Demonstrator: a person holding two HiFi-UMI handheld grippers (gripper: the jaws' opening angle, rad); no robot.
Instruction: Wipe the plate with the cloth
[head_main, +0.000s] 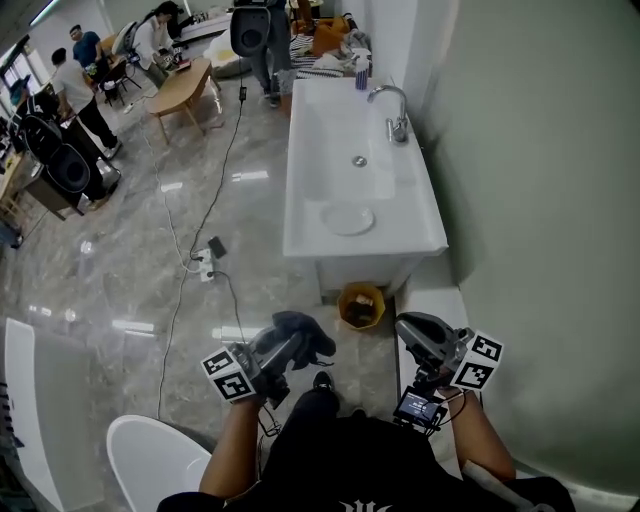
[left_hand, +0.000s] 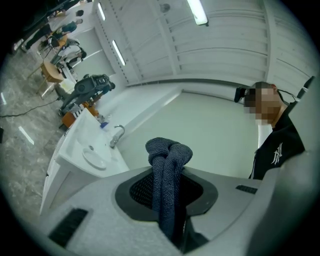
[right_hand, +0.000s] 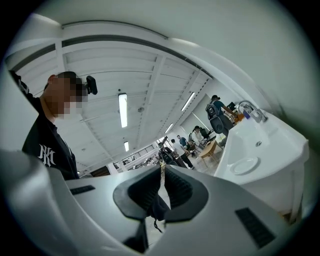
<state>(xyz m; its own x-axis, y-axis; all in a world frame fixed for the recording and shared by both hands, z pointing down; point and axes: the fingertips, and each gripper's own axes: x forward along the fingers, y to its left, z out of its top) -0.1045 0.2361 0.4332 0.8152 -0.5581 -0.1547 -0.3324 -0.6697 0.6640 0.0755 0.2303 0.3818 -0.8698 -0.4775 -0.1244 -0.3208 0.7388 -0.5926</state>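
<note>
Grey cloth (left_hand: 169, 150) bunched, clamped in left gripper (left_hand: 167, 189) fingers. Right gripper (right_hand: 163, 186) fingers clenched together, nothing grasped. Ahead: yellow bin (head_main: 361, 305) on floor at foot of sink (head_main: 300, 160). White plate (head_main: 347, 218) lies at sink's near end, well apart from cloth. Faucet (head_main: 392, 108) beyond.

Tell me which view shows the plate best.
The head view: the plate shows whole, from above, lying in the white sink. The left gripper view and the right gripper view show it small, distant and slanted.
</note>
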